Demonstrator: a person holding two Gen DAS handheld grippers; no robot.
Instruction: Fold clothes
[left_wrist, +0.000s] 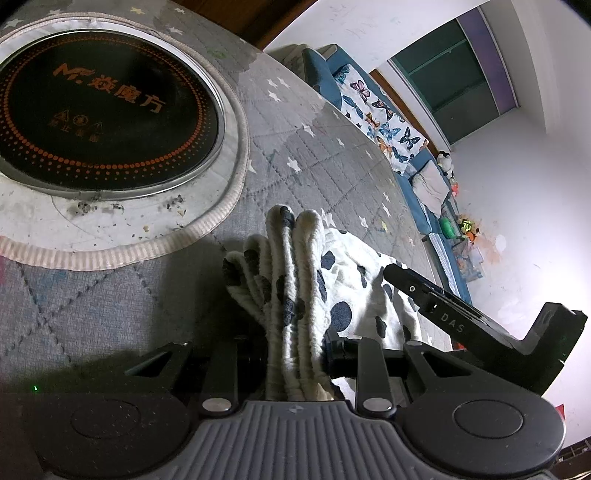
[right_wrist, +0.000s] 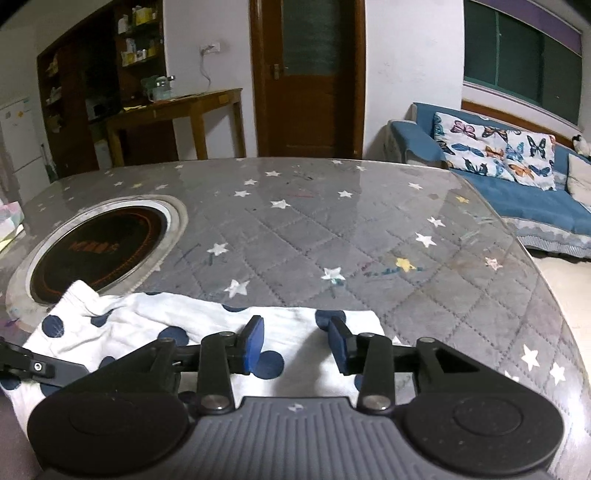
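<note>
- A bunched band of the spotted garment (left_wrist: 291, 295) is pinched in the left hand-held gripper (left_wrist: 295, 354), likely anchoring it on the surface (right_wrist: 332, 229).
- The right hand-held gripper (right_wrist: 297, 345) is spread above the cloth, nothing held.

Definitely a lived-in home living/dining room: round table (right_wrist: 369, 229) with a starry quilted cover and built-in hotpot burner (right_wrist: 99, 247), blue sofa (right_wrist: 524, 199) right of it, wooden door (right_wrist: 306, 74) and cluttered shelves (right_wrist: 110, 55) behind.

Round induction hob (right_wrist: 99, 247) in star-quilted table (right_wrist: 332, 229); butterfly cushion (right_wrist: 495, 151) on blue sofa (right_wrist: 535, 206)
</note>
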